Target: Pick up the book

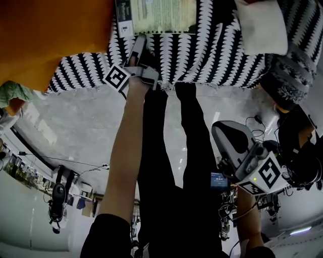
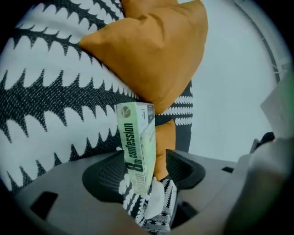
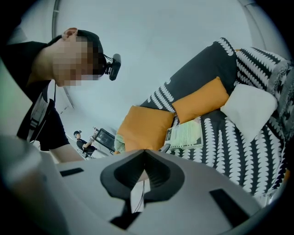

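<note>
The book (image 1: 159,15) lies flat on the black-and-white patterned sofa cover (image 1: 212,55), cover side up, up at the top edge of the head view, with the big orange cushion (image 1: 50,35) just beside it on the left. The left gripper (image 1: 139,53) is right at its near left corner. Its own view has the pale green book (image 2: 136,147) standing spine-on between the two dark jaws, "8th confession" readable down the spine. The left gripper (image 2: 142,160) has its jaws wide apart. The orange of the cushion (image 2: 151,50) shows in the gap between the book and the right-hand pad, so nothing is clamped, and the book sits in the opening with no grip on it. A fold of the patterned cover bunches just under the jaws. Across to the right gripper (image 1: 229,138): it hangs low over the pale floor (image 1: 75,126), well apart from the sofa, beside the person's black trousers (image 1: 176,151). In its own view the right gripper (image 3: 144,153) has its jaws closed tip to tip with nothing held. Beyond them the book (image 3: 186,135) is small on the sofa, in front of two orange cushions (image 3: 144,128), with a white cushion (image 3: 248,110) off to the right.
</note>
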Motion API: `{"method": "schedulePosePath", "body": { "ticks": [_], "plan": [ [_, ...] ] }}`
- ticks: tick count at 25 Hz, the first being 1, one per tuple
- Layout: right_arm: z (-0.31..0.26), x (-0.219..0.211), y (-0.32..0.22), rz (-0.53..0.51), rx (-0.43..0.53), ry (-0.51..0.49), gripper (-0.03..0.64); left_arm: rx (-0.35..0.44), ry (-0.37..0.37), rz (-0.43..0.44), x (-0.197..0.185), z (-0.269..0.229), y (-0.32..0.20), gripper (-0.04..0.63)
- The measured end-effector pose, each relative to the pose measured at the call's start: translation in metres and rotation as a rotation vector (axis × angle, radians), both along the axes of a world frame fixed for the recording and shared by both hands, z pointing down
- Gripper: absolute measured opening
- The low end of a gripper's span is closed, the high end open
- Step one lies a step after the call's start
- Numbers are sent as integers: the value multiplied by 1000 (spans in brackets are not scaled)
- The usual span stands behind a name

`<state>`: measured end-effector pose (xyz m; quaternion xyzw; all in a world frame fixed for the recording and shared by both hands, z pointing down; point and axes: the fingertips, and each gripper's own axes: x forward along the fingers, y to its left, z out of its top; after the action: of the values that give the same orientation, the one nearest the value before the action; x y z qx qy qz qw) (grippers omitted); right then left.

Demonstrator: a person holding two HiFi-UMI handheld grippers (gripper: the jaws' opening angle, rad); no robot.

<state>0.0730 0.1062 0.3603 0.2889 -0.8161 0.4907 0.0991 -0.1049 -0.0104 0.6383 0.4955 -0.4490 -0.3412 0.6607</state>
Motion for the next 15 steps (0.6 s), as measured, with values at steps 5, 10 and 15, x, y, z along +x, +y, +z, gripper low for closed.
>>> {"method": "schedulePosePath", "body": {
  "ticks": [5, 10, 15],
  "plan": [
    [10, -1, 0, 9, -22, 2, 17, -4, 22, -60, -8, 14, -5, 285],
    [15, -4, -1, 11, -37, 4, 17, 10, 15, -57, -9, 16, -14, 285],
    [13, -8, -5, 10, -42, -3, 17, 15, 18, -65, -13, 12, -29, 304]
  ]
}}
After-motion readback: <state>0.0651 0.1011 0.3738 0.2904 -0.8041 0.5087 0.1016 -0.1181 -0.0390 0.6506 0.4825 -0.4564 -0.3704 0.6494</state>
